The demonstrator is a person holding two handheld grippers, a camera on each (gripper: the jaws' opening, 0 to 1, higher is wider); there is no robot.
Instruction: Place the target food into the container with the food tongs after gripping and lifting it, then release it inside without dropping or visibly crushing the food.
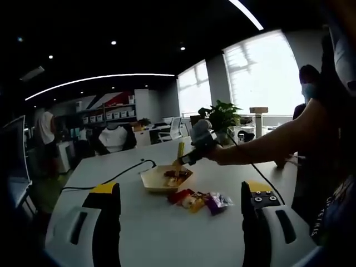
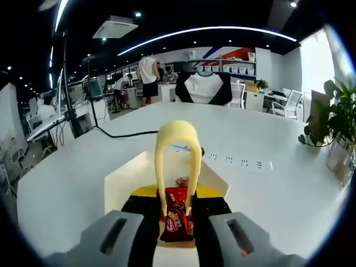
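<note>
1. Now the right gripper [image 2: 177, 214] squeezes yellow tongs [image 2: 177, 150] pinching a red snack packet [image 2: 176, 214] over the container [image 2: 125, 178]; the left gripper [image 1: 181, 208] hangs spread, empty.
2. Loose packets [image 1: 200, 200] lie at its five o'clock; light, crinkly, slippery; pinch mid-wrapper gently.

- Red snack packet [image 2: 176, 218], pinched in the yellow food tongs [image 2: 177, 146] over the container [image 2: 125, 181]: there's white print on the dark lower half, but it's too small and blurred to make out a word.
- Pile of wrapped snacks [image 1: 198, 200] on the white table [image 1: 167, 233], left gripper view: bright wrappers, nothing on them legible.
- White storage boxes [image 2: 236, 69] along the far shelf: no label can be made out.
- So, no text, brand, number or sign can actually be read here.
</note>
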